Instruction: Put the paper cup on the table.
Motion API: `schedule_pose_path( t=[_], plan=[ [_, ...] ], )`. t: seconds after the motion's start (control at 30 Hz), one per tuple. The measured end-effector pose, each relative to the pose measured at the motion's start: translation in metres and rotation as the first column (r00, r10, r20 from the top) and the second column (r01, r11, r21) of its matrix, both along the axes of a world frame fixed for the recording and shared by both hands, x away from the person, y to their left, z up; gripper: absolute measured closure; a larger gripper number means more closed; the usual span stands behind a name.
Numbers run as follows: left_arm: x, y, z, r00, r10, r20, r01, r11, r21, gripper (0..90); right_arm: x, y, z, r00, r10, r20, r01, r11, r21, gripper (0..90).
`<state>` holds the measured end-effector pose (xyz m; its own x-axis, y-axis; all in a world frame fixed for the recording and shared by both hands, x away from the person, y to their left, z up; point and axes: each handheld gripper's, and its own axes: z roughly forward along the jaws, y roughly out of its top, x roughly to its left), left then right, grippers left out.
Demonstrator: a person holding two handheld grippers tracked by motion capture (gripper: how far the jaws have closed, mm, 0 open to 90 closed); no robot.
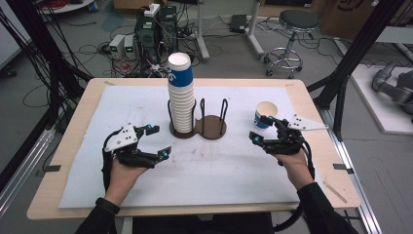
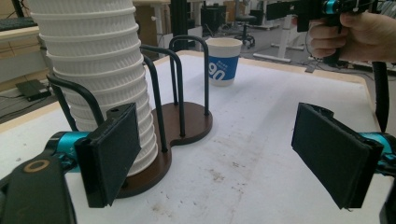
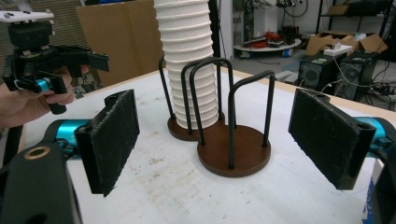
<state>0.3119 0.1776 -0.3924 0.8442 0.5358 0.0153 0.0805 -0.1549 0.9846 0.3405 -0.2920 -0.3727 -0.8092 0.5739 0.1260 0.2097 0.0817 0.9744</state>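
Hovering low over the counter (image 1: 146, 195), both tongs gape apart and carry nothing. The single paper cup (image 1: 266, 115) stands upright just beyond the right tongs (image 1: 263, 129), nearly touching, its axis vertical. The left tongs (image 1: 153, 141) sit well apart from it, nearer the cup stack (image 1: 181, 92) in the double holder (image 1: 212, 124), so the right is likelier to take it.

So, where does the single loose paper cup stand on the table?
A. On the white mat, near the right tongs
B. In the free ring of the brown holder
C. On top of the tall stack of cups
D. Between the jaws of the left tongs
A: the loose cup stands on the white mat beside the right tongs, outside the brown holder.
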Motion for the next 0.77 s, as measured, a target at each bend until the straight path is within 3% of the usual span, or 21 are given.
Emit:
schedule_pose_path(
  t=[0.33, 0.77],
  plan=[
    [-0.0007, -0.0001, -0.0007, 1.0, 0.002, 0.0, -0.002, 1.0, 0.005, 15.4, 0.0004, 0.0018, -0.0002, 0.9995, 0.03, 0.003, -0.03, 1.0, 0.006, 16.6],
    [0.0018, -0.0026, -0.0035, 1.0, 0.0, -0.008, 0.0, 1.0, 0.009, 15.4, 0.002, -0.0006, -0.0015, 1.0, 0.01, 0.001, -0.01, 1.0, -0.013, 16.6]
  ],
)
